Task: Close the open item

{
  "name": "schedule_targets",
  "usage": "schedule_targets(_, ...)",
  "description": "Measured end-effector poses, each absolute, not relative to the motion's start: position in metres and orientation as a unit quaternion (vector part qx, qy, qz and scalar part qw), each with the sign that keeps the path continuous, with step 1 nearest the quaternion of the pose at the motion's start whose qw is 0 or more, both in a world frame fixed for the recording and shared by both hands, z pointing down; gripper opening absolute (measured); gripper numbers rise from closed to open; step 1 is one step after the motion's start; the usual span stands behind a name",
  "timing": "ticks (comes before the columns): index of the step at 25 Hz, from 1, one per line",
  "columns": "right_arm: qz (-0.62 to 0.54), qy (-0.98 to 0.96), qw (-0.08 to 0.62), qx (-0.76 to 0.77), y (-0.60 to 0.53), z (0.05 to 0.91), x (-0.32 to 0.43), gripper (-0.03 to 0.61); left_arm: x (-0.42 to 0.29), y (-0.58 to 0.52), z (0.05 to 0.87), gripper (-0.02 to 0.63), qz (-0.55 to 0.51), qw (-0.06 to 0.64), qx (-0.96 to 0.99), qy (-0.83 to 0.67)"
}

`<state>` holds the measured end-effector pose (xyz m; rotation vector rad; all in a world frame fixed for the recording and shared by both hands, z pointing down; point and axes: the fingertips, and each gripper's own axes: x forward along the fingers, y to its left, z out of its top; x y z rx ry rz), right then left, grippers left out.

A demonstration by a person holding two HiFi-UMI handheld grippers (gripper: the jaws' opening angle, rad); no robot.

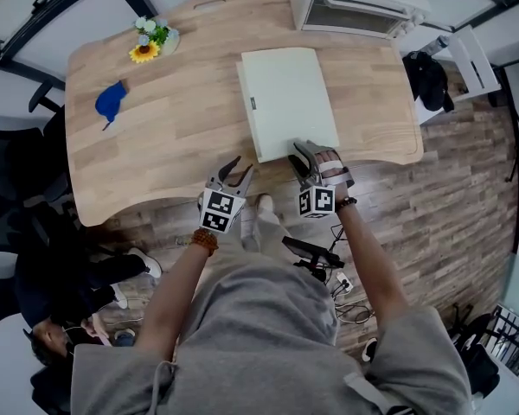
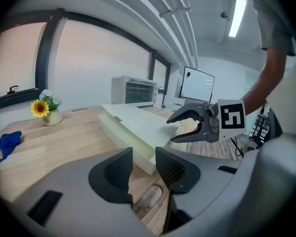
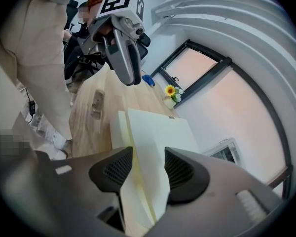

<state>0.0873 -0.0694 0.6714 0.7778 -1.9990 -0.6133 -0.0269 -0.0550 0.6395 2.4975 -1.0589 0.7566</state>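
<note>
Box (image 1: 287,98) lid | between open right tongs (image 3: 149,157) | left tongs (image 2: 144,154) open, just short

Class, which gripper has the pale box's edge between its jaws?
The right gripper: its open jaws straddle the pale box at its near edge; the left gripper has nothing between its jaws.

The head view looks steeply down from above the person onto the whole surface (image 1: 182,128). The left gripper view sits low at its near edge, facing across it; the right gripper view, rolled sideways, looks closely along the pale box (image 3: 153,137). All three share that box.
</note>
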Motion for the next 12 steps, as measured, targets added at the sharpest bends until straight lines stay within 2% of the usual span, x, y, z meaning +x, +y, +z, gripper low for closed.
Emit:
schedule_targets(8, -0.281, -0.781, 0.430, 0.356, -0.078, 0.669, 0.086, 0.197, -0.018, -0.052, 0.650, 0.137, 0.263, 0.173, 0.876, -0.366)
schedule_targets(9, -0.281, -0.781, 0.420, 0.367, -0.078, 0.665, 0.086, 0.167, -0.016, -0.051, 0.653, 0.137, 0.264, 0.174, 0.876, -0.364)
schedule_targets(11, -0.277, -0.785, 0.395, 0.389, -0.078, 0.653, 0.086, 0.064, -0.014, -0.052, 0.652, 0.135, 0.264, 0.176, 0.877, -0.362)
schedule_targets(12, -0.273, -0.786, 0.383, 0.400, -0.078, 0.645, 0.088, 0.057, -0.013, -0.053, 0.651, 0.137, 0.265, 0.177, 0.876, -0.362)
